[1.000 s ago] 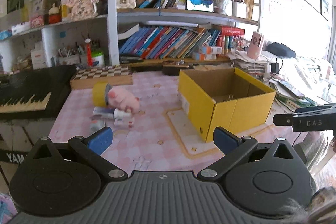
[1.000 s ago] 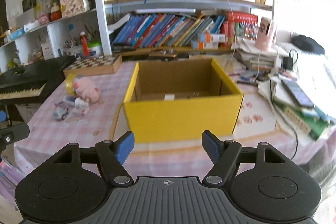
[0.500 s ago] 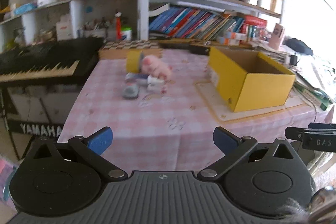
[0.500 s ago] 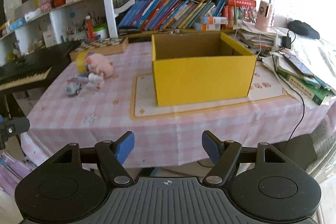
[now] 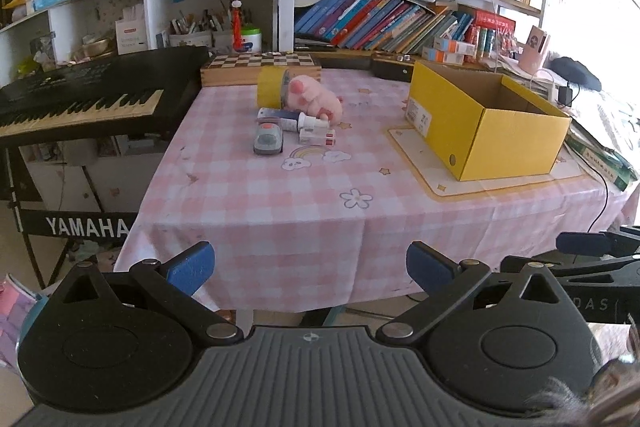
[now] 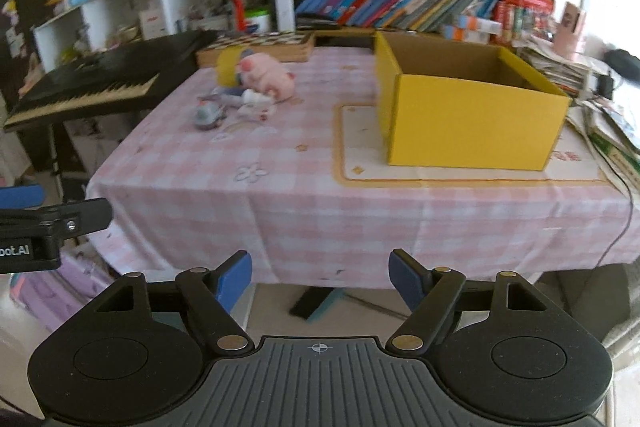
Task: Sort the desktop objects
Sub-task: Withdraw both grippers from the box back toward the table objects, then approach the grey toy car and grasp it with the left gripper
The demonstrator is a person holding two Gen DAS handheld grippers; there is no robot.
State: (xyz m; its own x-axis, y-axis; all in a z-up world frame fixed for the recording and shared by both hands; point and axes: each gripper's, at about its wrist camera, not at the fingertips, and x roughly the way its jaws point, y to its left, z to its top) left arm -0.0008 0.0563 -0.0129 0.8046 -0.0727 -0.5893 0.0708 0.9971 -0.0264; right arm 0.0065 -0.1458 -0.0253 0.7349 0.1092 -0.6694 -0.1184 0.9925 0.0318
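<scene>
A table covered in a pink-and-white checked cloth [image 5: 304, 195] fills the middle of both views, and on its right side an open yellow cardboard box [image 5: 484, 119] sits on a cream placemat with an orange border [image 6: 360, 163], mouth up, which I judge makes it the bin the loose things are meant to go into. The things to be sorted lie in one cluster toward the far left of the table, well apart from the box: a roll of yellow tape standing on edge [image 5: 270, 86], a pink plush pig lying on its side [image 5: 316, 99] against it, a small grey toy car [image 5: 268, 139] nearer the front, a blue-and-white tube [image 5: 280, 115] and a little white-and-red carton [image 5: 318, 137] just beside the pig. Both tools hang off the near edge of the table, short of everything, so nothing is gripped yet. The left gripper [image 5: 308, 265] has its blue pads spread wide with only cloth and floor between them; the right gripper [image 6: 320, 277] is spreading its jaws further, likewise empty. Judging by the aim, the left tool faces the cluster and is the likelier one to reach first. Behind the table a wooden chessboard box [image 5: 260, 67] lies flat, a black Yamaha keyboard [image 5: 80, 99] stands at the left, and white shelves crammed with books [image 5: 380, 23] line the back wall.
</scene>
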